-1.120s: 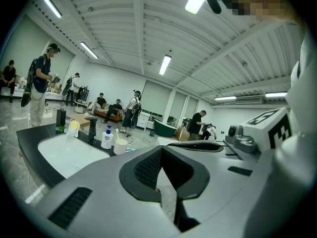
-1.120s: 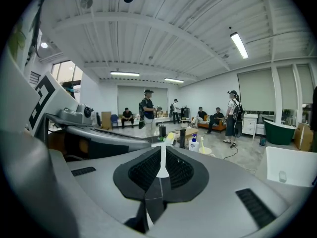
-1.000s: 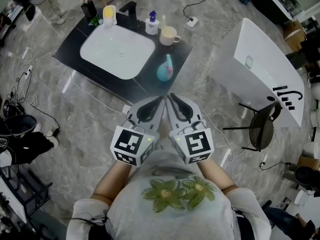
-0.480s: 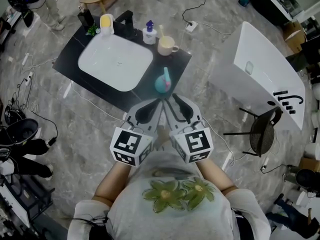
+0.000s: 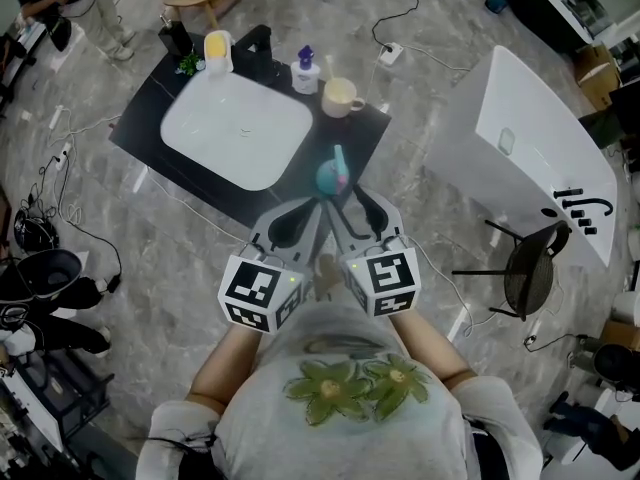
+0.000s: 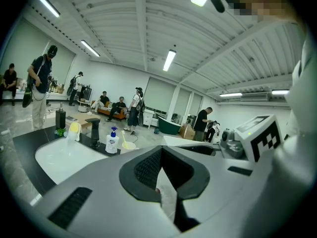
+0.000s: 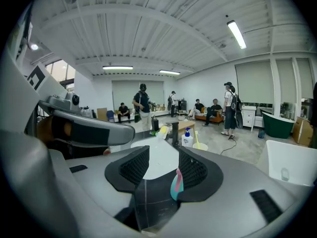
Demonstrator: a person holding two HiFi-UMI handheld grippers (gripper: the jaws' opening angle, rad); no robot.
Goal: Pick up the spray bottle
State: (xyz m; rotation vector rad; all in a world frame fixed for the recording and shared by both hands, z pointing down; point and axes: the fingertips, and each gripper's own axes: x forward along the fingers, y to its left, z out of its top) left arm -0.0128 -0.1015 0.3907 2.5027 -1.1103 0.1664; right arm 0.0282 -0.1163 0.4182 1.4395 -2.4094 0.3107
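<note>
The spray bottle point(image 5: 333, 175), teal with a pink nozzle, stands upright on the near corner of the black counter point(image 5: 365, 128). My right gripper point(image 5: 352, 196) is just short of it. Its jaws have just been opening and now stand open, with nothing gripped. In the right gripper view the spray bottle point(image 7: 177, 183) shows through the gap of the right gripper point(image 7: 163, 150), close to the right pad and still ahead of the tips. My left gripper point(image 5: 318, 204) sits beside it, its tips touching, shut and empty. The left gripper point(image 6: 161, 148) hides the bottle in its own view.
A white basin point(image 5: 236, 131) fills the counter. At its back edge stand a black tap point(image 5: 262, 43), a soap pump bottle point(image 5: 305, 70), a cup point(image 5: 341, 96) and a yellow item point(image 5: 217, 50). To the right are a white tub point(image 5: 530, 158) and a chair point(image 5: 527, 268). Cables point(image 5: 95, 233) lie on the floor.
The right jaws have gone from shut to open. Both grippers have come closer to the counter, and the spray bottle now lies just beyond the right tips.
</note>
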